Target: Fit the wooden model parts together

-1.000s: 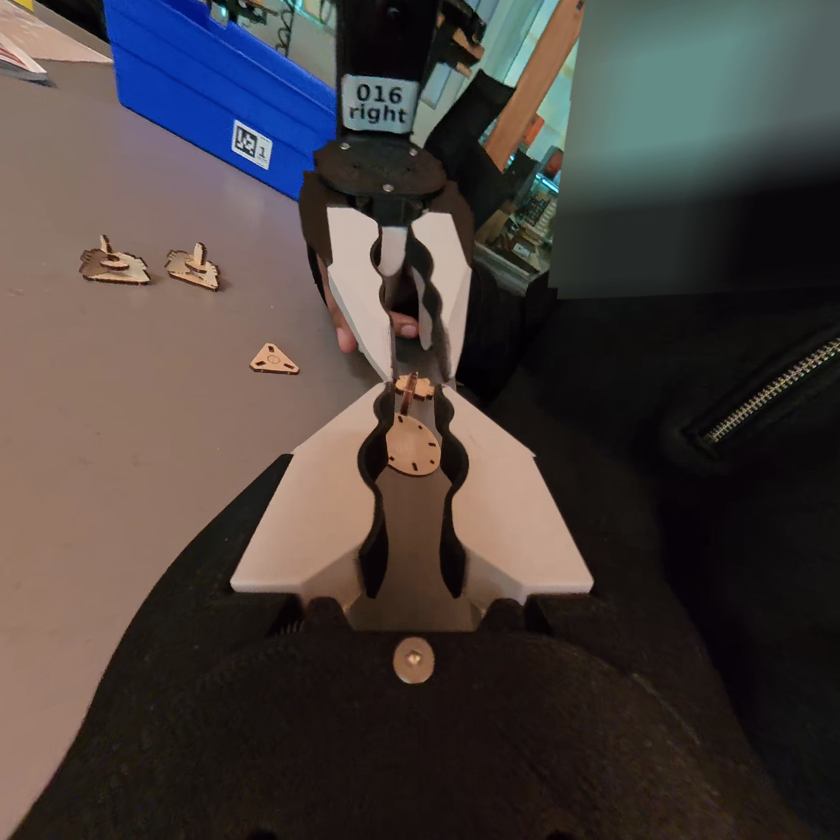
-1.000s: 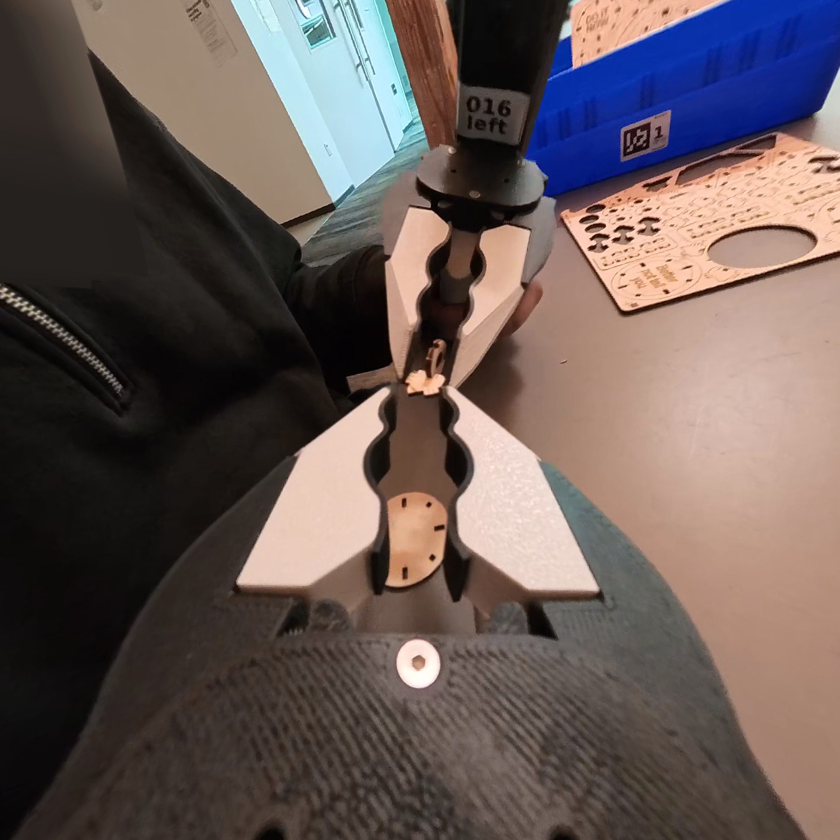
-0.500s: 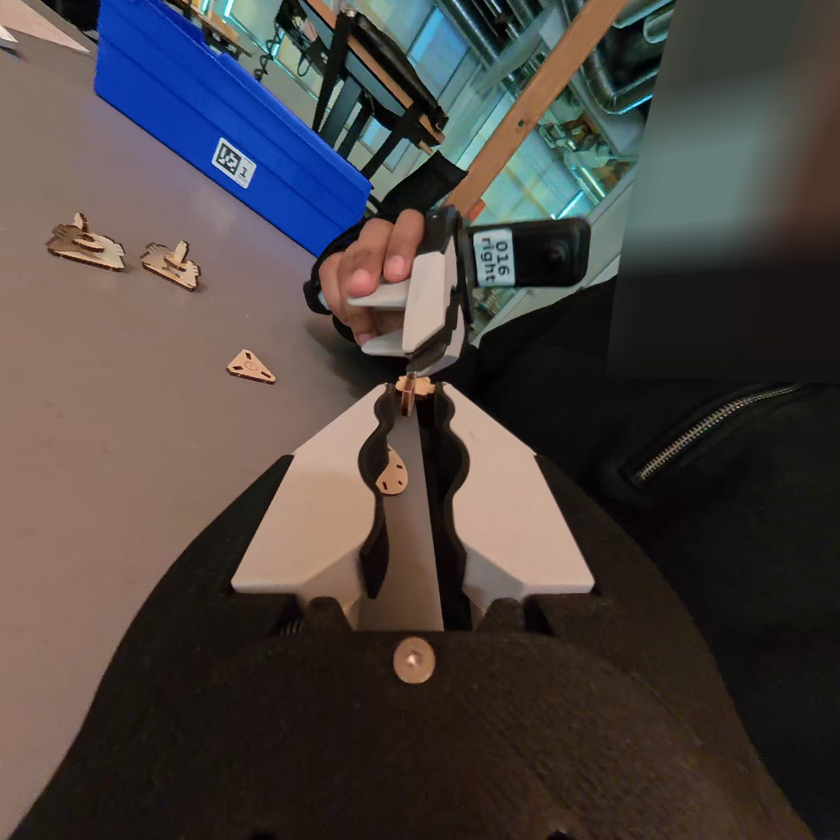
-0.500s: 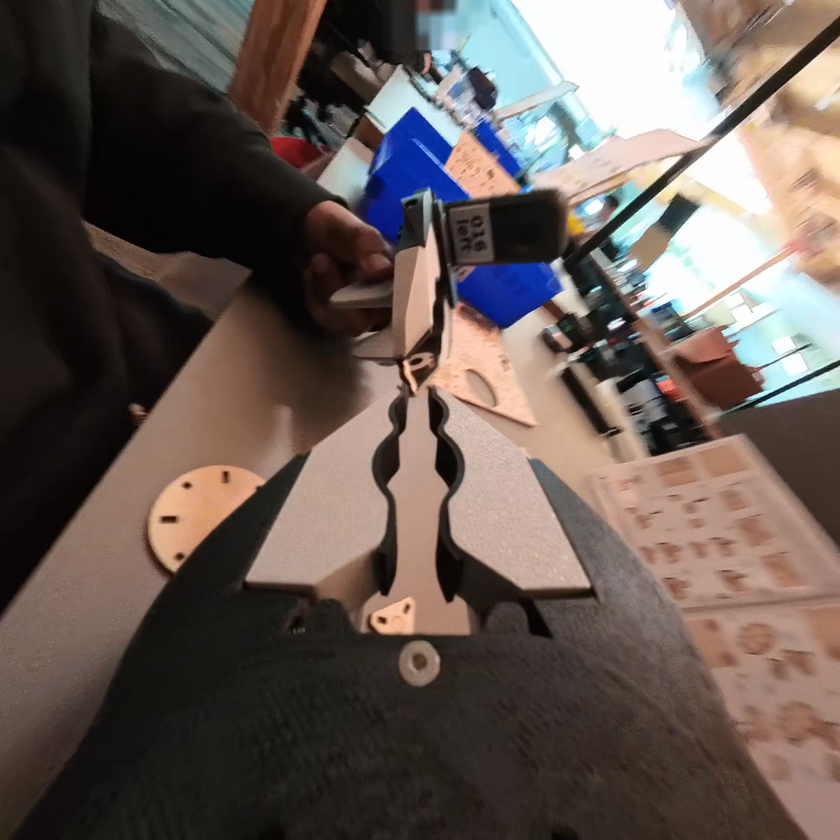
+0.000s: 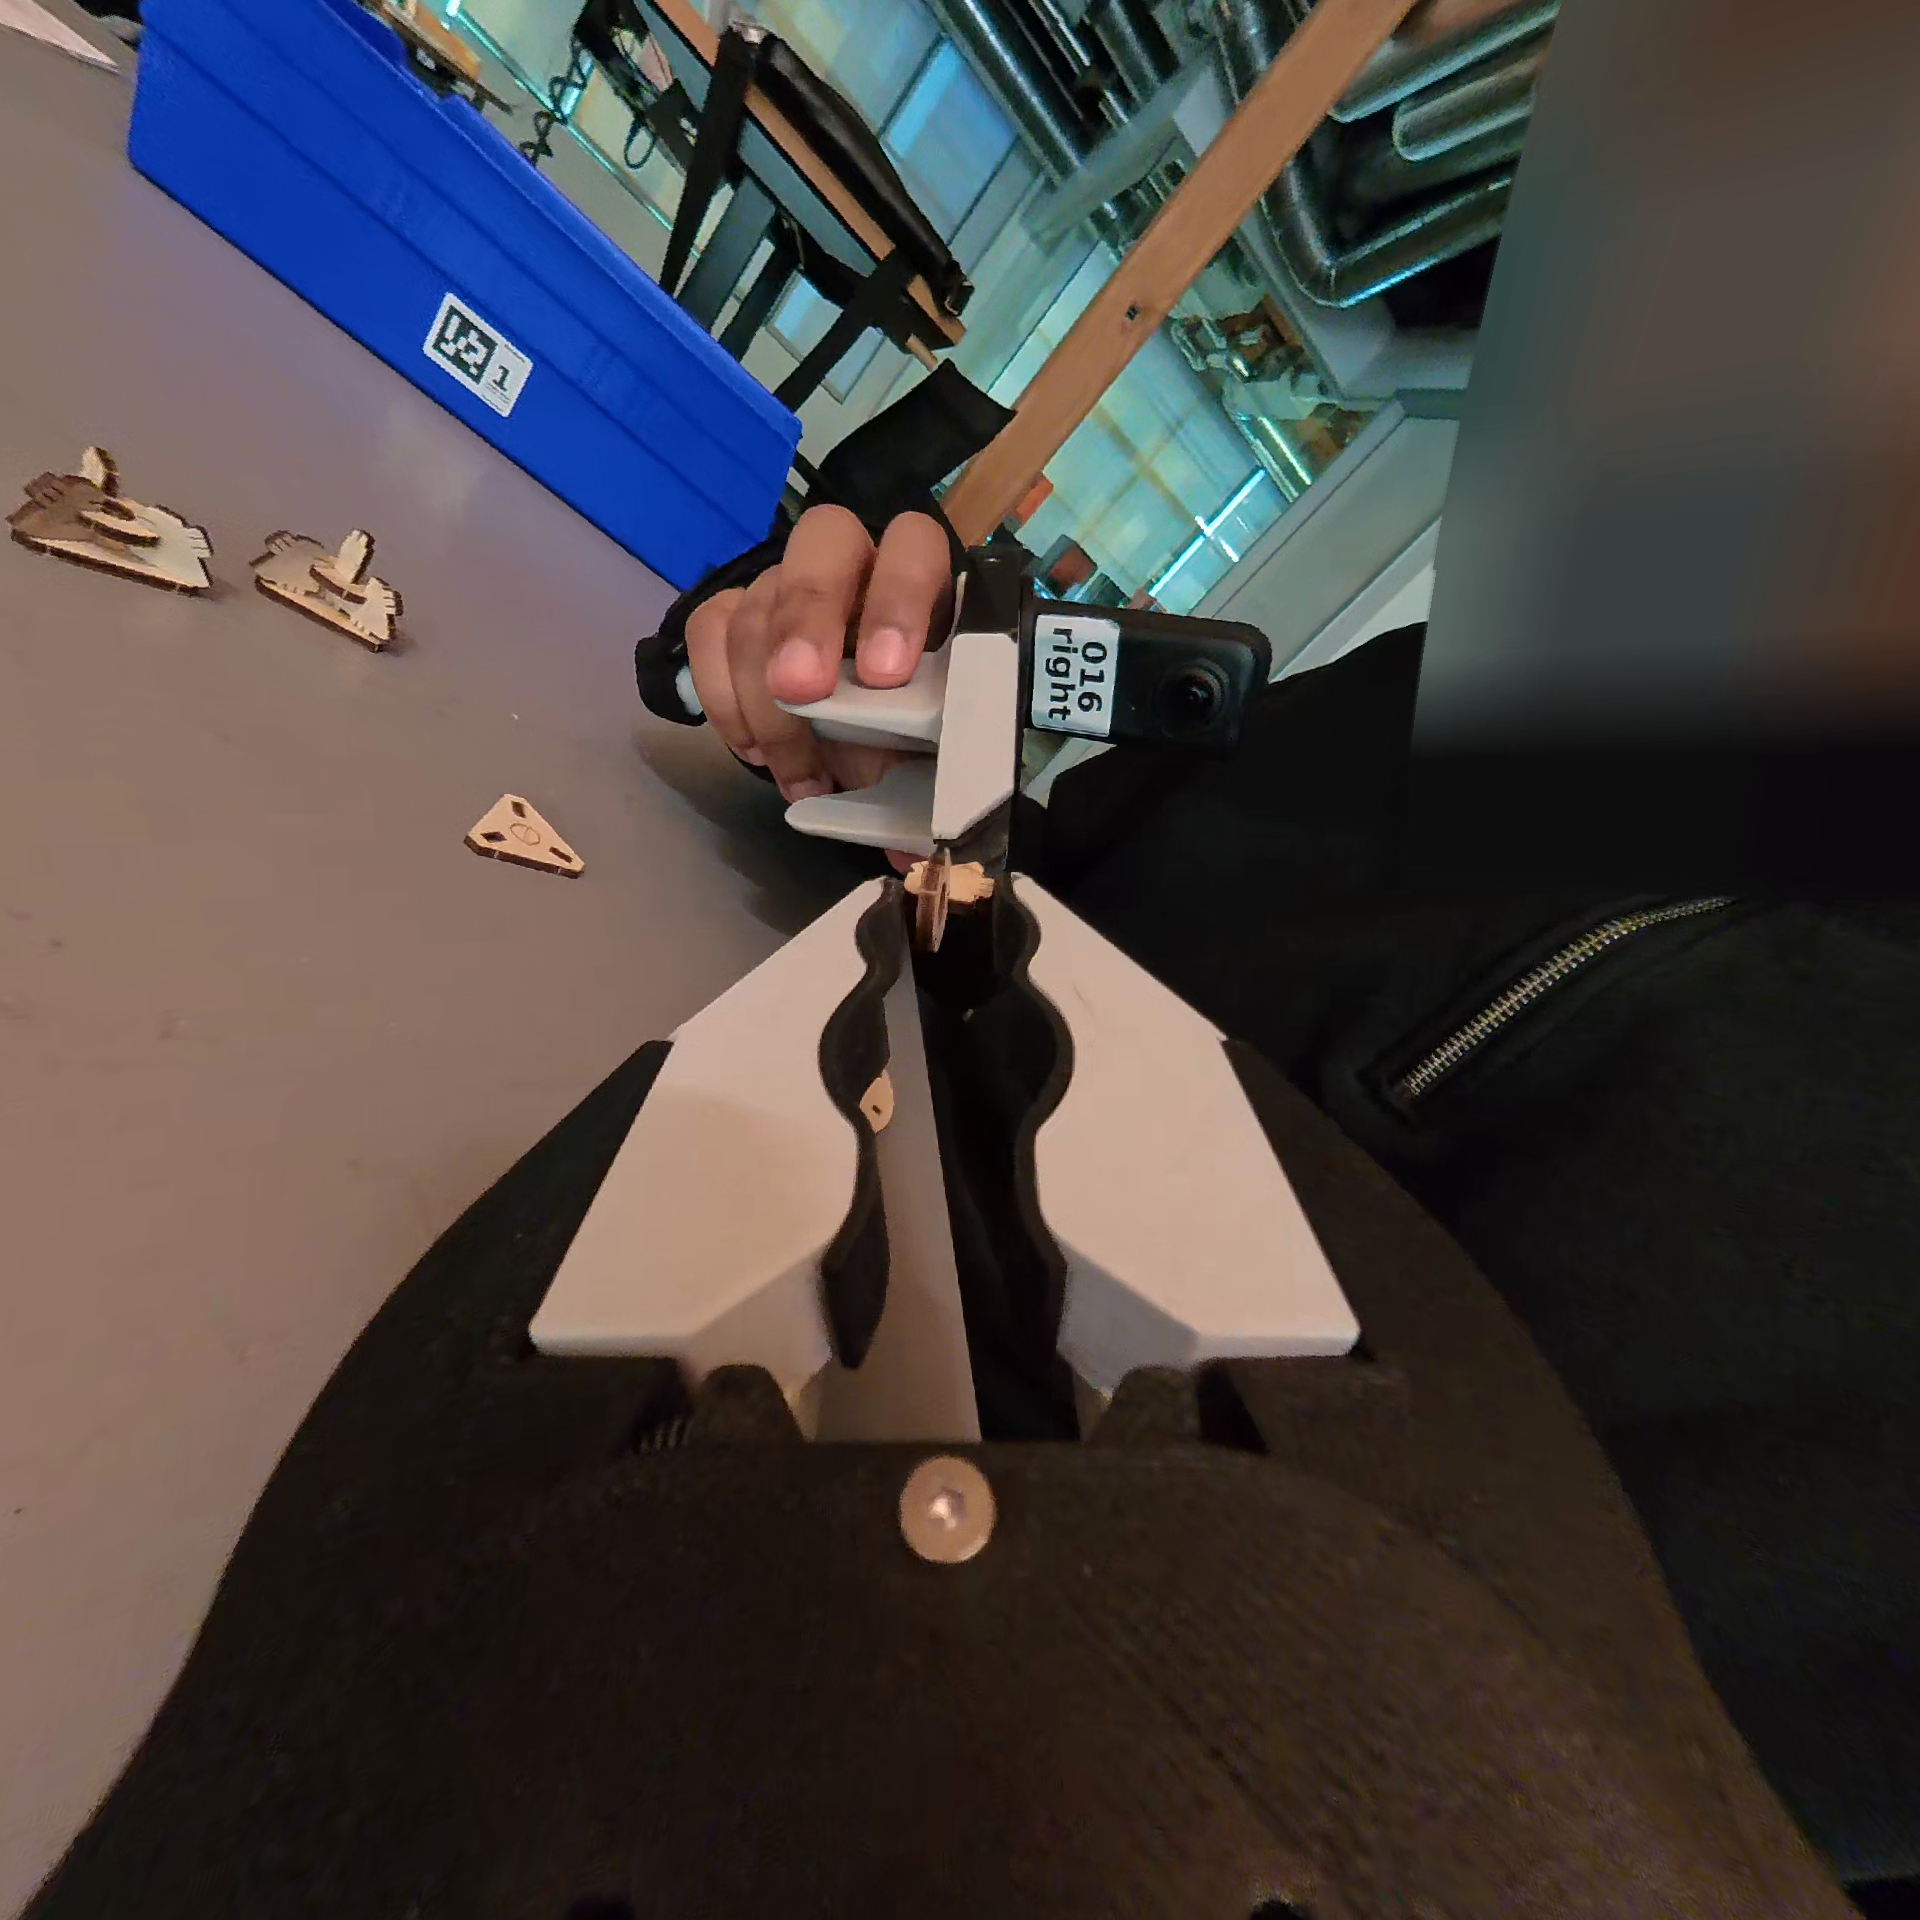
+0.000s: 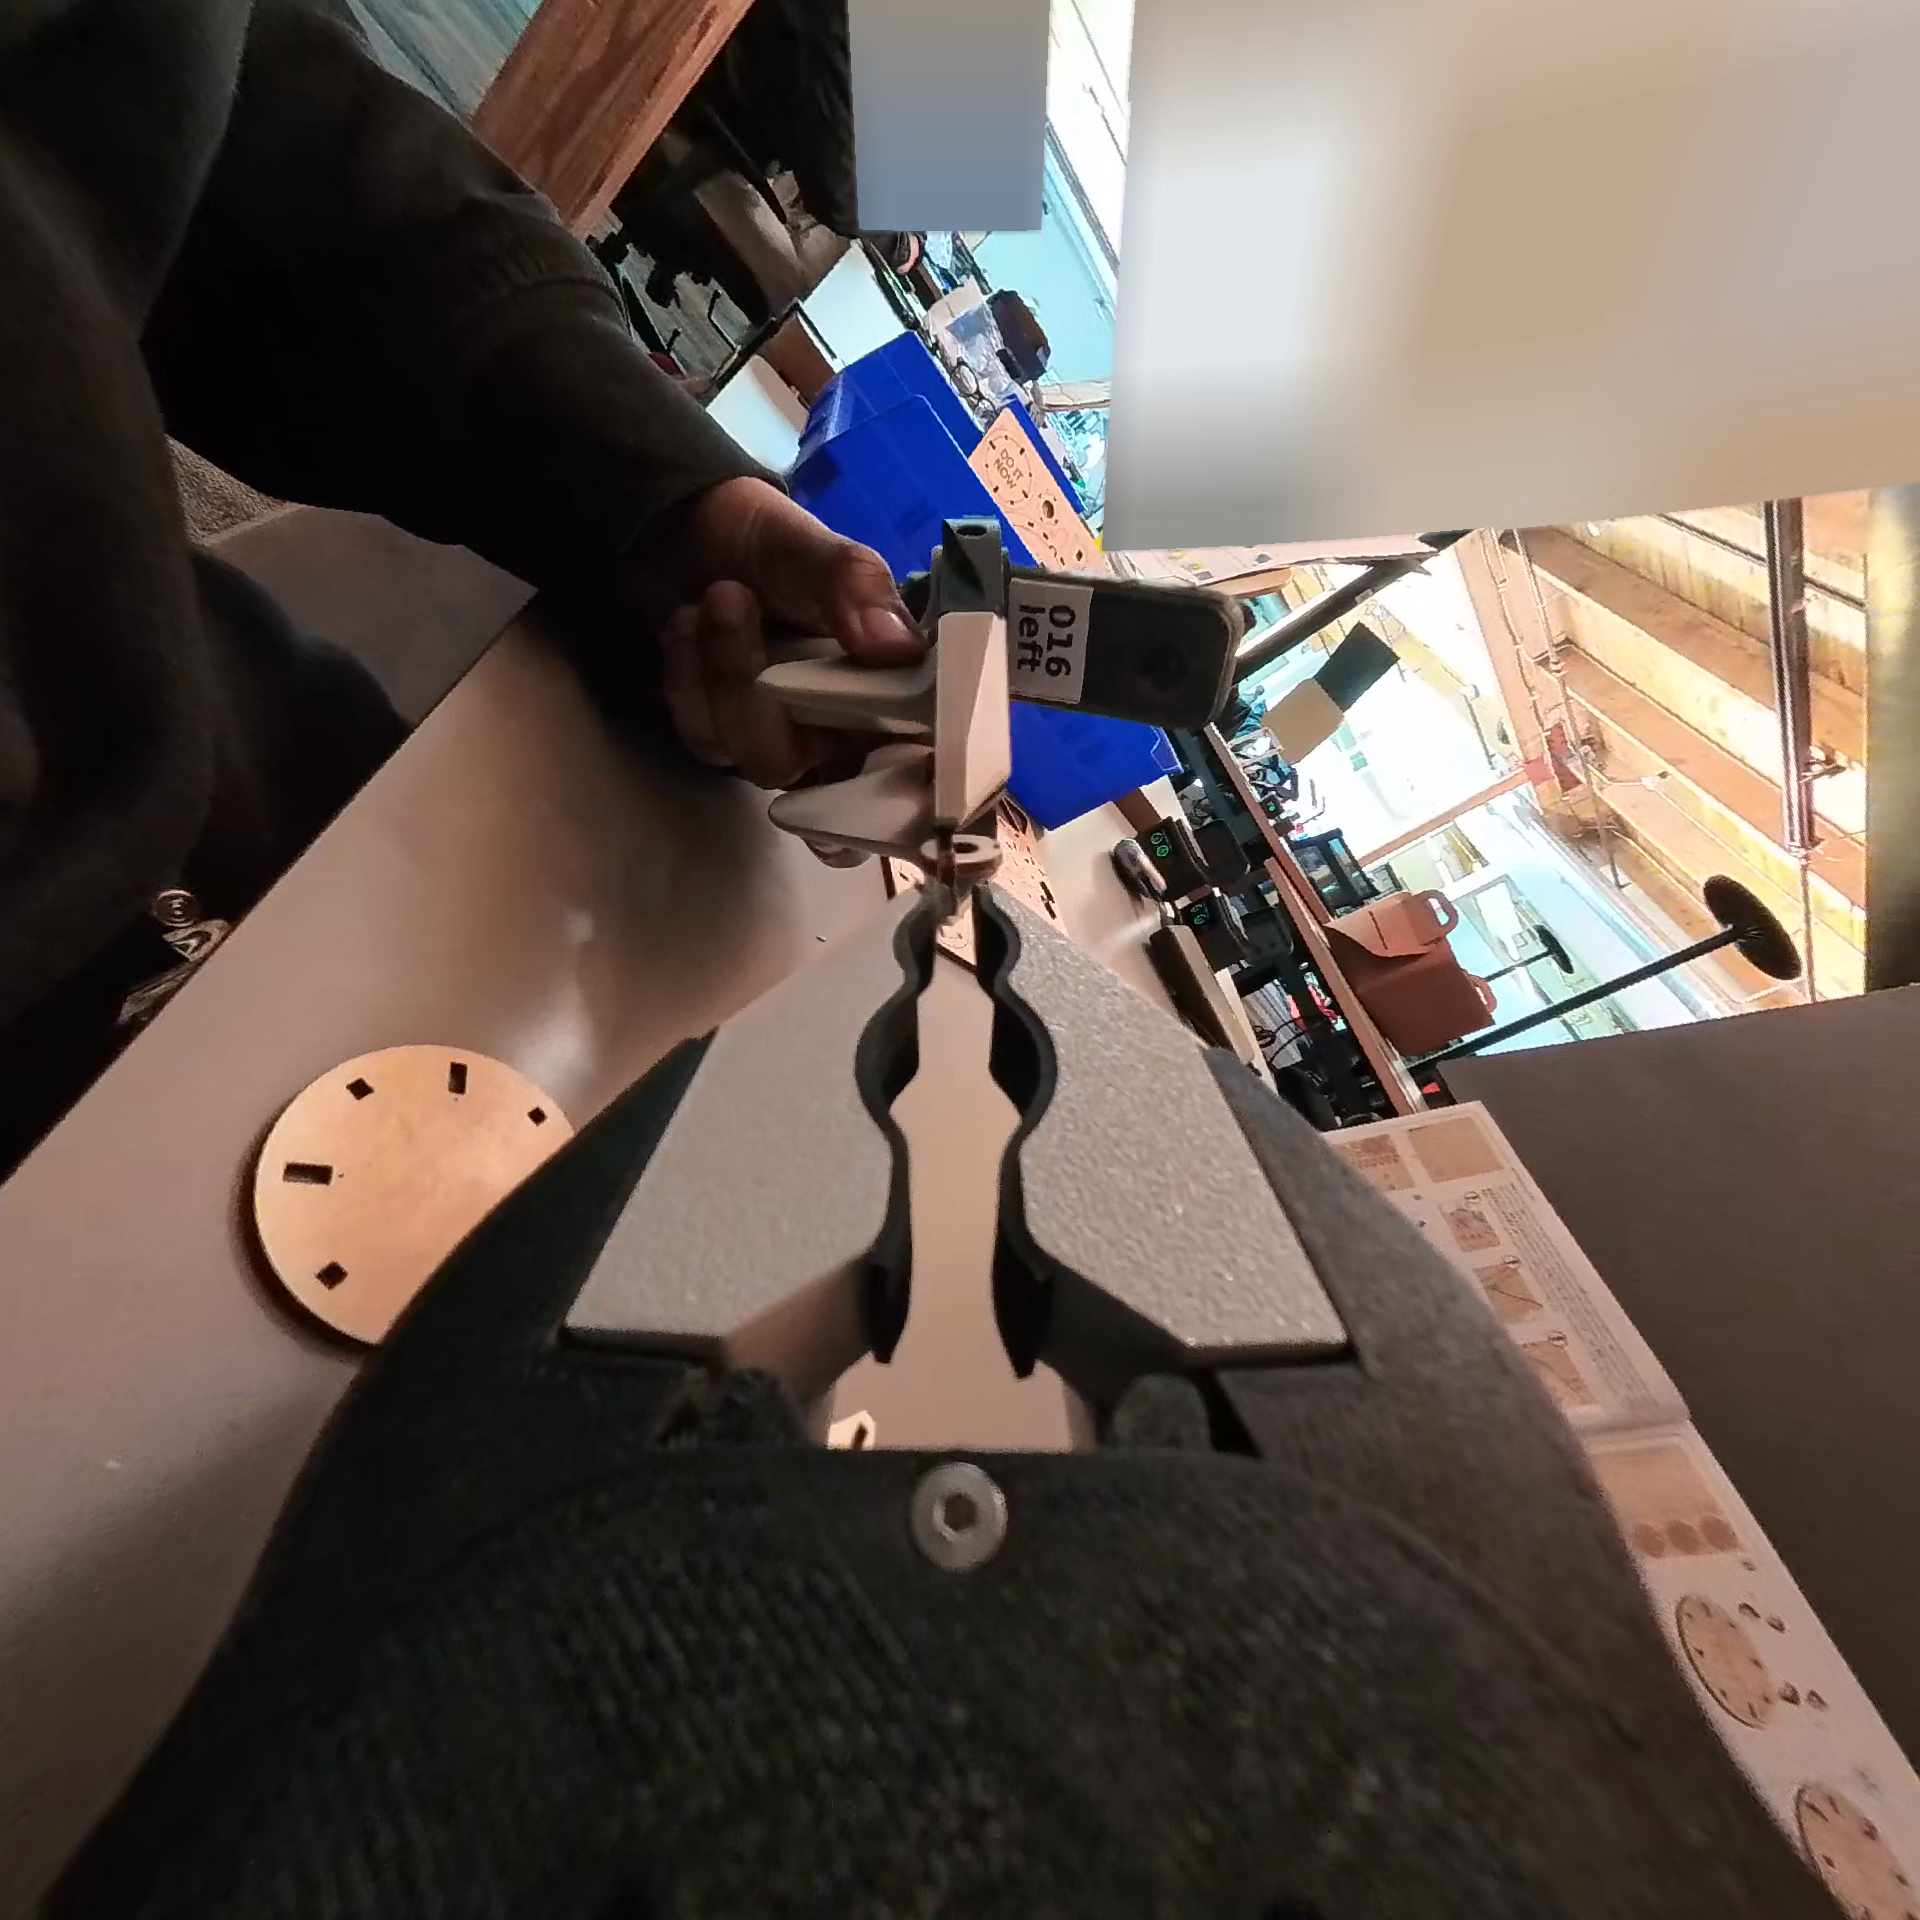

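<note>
On the grey worktop (image 5: pixel 260 935) lie two small wooden assemblies (image 5: pixel 109 525) and a wooden triangle (image 5: pixel 523 834), left of the blue bin (image 5: pixel 436 260). The left tongs (image 5: pixel 948 896) pinch a small wooden cross-piece (image 5: pixel 961 886) slotted through a little disc. The right tongs (image 6: pixel 954 902) (nearly pressed together) grip that same piece's edge above the worktop, a slotted wooden disc (image 6: pixel 400 1184) lying left.

Dim foreground, bright blown-out windows, fisheye edges, slight blur
</note>
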### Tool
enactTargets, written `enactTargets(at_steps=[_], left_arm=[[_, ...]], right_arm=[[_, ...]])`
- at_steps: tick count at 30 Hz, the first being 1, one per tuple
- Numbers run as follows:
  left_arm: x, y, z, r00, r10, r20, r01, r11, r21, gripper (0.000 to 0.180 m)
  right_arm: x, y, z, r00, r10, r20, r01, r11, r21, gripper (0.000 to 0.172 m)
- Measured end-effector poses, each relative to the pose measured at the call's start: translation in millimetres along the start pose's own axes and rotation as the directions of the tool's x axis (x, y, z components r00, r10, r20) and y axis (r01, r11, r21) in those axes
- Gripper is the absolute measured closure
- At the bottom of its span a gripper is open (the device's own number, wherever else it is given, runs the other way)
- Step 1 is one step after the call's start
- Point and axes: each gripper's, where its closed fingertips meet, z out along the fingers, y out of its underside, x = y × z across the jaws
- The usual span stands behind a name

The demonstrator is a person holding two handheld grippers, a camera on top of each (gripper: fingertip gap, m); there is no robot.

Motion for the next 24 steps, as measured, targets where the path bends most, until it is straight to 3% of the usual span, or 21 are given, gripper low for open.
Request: enactTargets(at_steps=[9, 15, 24], left_arm=[[1.0, -0.5, -0.2, 1.0, -0.022, -0.022, 0.022, 1.0, 0.006, 0.165], [1.8, 1.0, 0.9, 0.999, -0.033, -0.032, 0.032, 0.999, -0.003, 0.165], [2.2, 3.1, 2.3, 0.999, -0.041, -0.035, 0.041, 0.999, -0.015, 0.165]], right_arm=[[-3.9, -1.1, 1.3, 0.999, 0.035, 0.025, -0.035, 0.999, 0.007, 0.156], [-1.9, -5.2, 1.2, 1.0, 0.027, 0.006, -0.027, 0.999, 0.024, 0.171], [-3.8, -2.7, 2.8, 1.0, 0.027, 0.016, -0.027, 1.0, 0.01, 0.168]])
